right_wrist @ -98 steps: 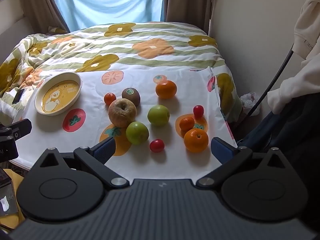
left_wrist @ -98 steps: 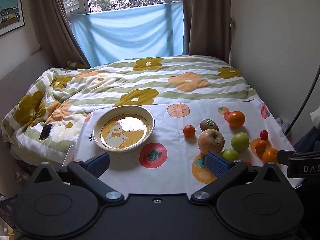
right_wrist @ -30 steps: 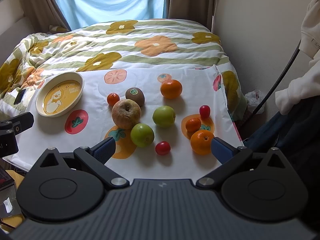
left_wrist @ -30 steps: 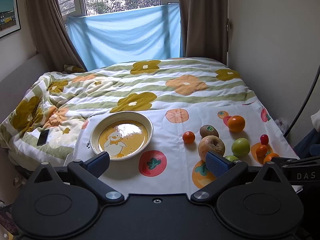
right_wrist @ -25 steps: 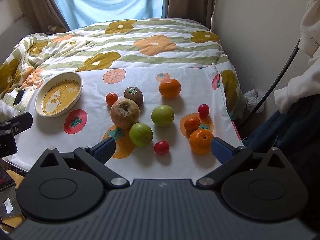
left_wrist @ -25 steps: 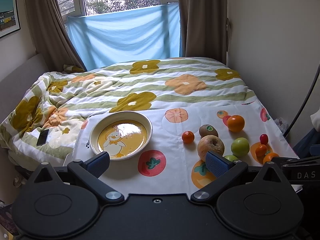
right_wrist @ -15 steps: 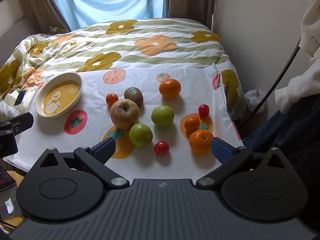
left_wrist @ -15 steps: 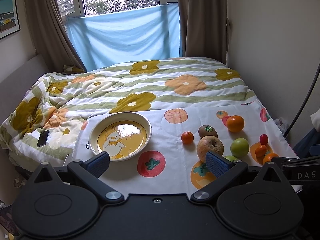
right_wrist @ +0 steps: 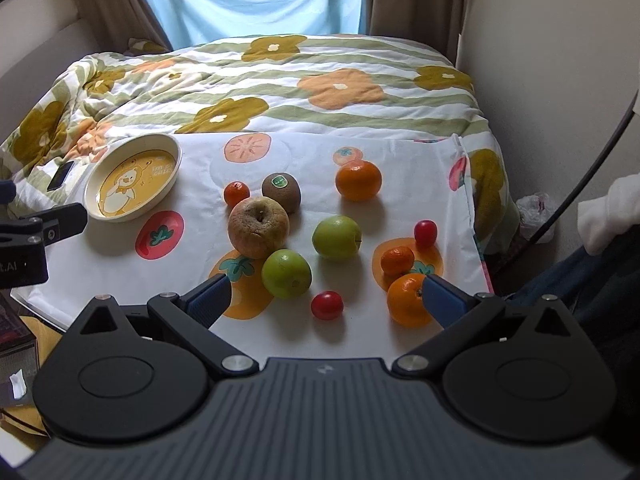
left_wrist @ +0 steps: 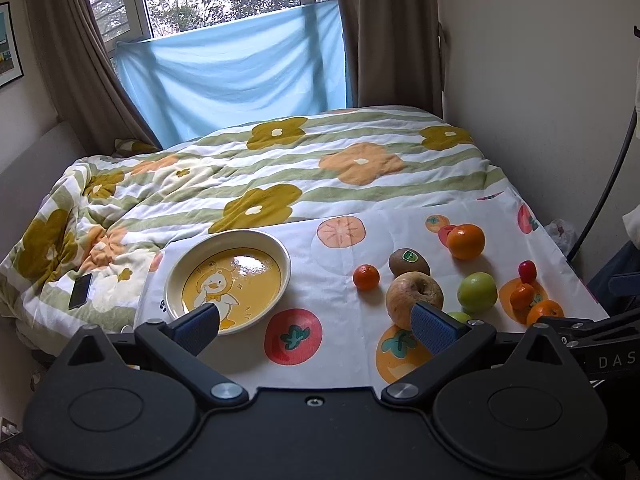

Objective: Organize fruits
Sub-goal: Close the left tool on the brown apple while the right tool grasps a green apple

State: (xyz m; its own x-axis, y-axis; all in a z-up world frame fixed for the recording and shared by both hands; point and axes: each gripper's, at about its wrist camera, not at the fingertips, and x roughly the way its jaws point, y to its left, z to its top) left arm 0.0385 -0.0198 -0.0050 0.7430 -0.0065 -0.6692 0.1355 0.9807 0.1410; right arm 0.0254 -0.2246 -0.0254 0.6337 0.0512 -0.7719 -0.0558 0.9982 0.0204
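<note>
Fruit lies loose on a white fruit-print cloth [right_wrist: 200, 168]: a brown apple [right_wrist: 258, 227], a kiwi [right_wrist: 281, 192], two green apples [right_wrist: 337, 237] [right_wrist: 286, 274], oranges [right_wrist: 358, 180] [right_wrist: 406, 300], small tangerines [right_wrist: 236, 193] [right_wrist: 397, 261] and red cherry tomatoes [right_wrist: 327, 305] [right_wrist: 425, 233]. An empty yellow duck plate [left_wrist: 228, 280] [right_wrist: 134, 178] sits at the cloth's left. My left gripper [left_wrist: 316, 326] is open and empty, near the plate's front. My right gripper [right_wrist: 324, 294] is open and empty, above the near fruit.
The cloth lies on a bed with a flowered quilt [left_wrist: 280, 168]. A phone [left_wrist: 80, 291] lies on the quilt left of the plate. A wall runs along the right side. A dark cable [right_wrist: 580, 184] hangs at the right.
Both grippers have drifted slightly forward toward the cloth, so the fruit sits a little lower and nearer in view. Both stay open and empty.
</note>
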